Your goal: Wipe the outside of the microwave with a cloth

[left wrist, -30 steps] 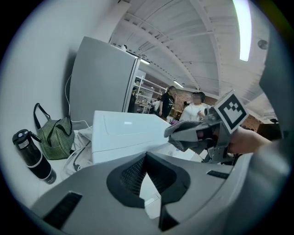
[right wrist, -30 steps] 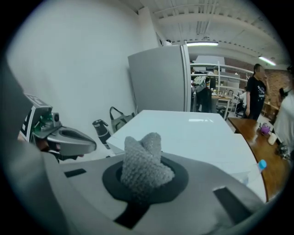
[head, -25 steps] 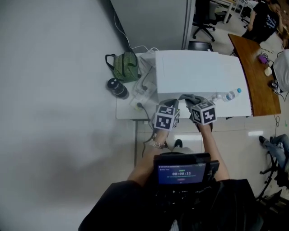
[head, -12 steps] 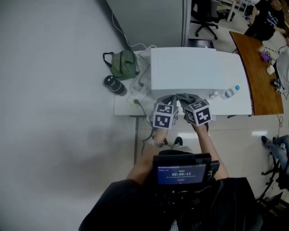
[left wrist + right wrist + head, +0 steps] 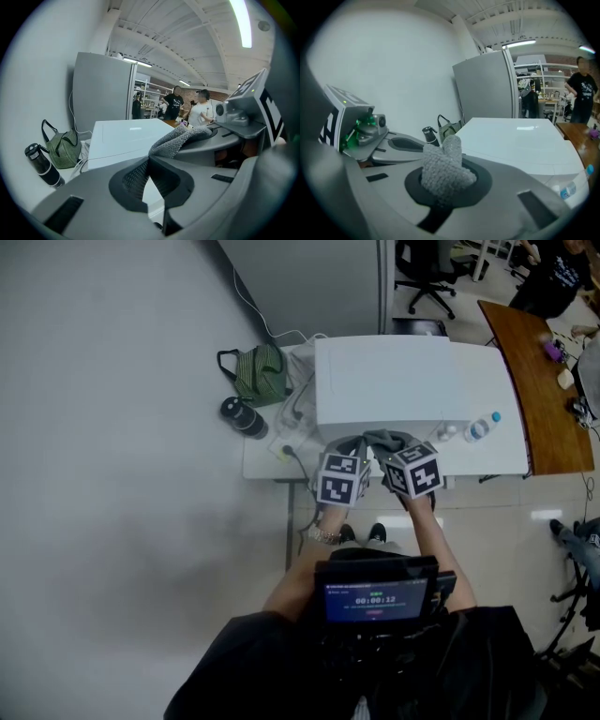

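Observation:
A white microwave (image 5: 403, 381) stands on a white table (image 5: 267, 465). A grey cloth (image 5: 375, 441) is stretched between both grippers at the microwave's near top edge. My left gripper (image 5: 349, 452) is shut on the cloth's left end, and my right gripper (image 5: 394, 450) is shut on its right end. In the left gripper view the cloth (image 5: 180, 138) runs from the left gripper (image 5: 148, 174) across to the other gripper, with the microwave (image 5: 124, 136) behind. In the right gripper view a bunch of cloth (image 5: 443, 168) sticks up from the right gripper (image 5: 442, 194) before the microwave (image 5: 520, 138).
A green striped bag (image 5: 258, 373) and a black bottle (image 5: 244, 418) sit left of the microwave, with cables (image 5: 292, 432) beside them. A small water bottle (image 5: 480, 427) lies at its right. A wooden desk (image 5: 544, 381), office chairs (image 5: 427, 282) and people are further right.
Both grippers stay shut on the cloth at the microwave's near edge. They have drawn slightly closer together and the view has shifted a little.

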Demonstrator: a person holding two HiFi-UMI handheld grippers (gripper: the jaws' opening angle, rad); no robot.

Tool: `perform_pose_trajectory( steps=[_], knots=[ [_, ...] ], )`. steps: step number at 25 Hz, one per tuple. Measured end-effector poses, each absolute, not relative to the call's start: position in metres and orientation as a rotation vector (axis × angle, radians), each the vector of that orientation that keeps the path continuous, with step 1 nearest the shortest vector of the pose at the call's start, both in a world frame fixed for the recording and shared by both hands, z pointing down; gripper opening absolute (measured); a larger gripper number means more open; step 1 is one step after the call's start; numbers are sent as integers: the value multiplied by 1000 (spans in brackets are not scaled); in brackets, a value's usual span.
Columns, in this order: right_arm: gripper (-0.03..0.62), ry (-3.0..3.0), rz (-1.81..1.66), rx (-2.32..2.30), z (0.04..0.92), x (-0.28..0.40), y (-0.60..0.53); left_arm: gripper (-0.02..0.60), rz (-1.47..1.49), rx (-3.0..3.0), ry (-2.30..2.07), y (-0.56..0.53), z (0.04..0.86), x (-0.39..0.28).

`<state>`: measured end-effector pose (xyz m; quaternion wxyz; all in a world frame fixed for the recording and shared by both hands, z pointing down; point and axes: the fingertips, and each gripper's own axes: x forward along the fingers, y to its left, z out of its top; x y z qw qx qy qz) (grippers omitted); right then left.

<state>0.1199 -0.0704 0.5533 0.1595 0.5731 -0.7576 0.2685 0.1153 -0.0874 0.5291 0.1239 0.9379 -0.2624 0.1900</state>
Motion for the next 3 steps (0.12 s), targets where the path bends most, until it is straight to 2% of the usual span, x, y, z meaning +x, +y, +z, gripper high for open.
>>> perform_pose_trajectory(
  steps=[3],
  knots=[
    [15, -2173, 759, 1630, 552, 116, -72, 0, 560, 2733, -764, -89, 529, 112]
  ],
)
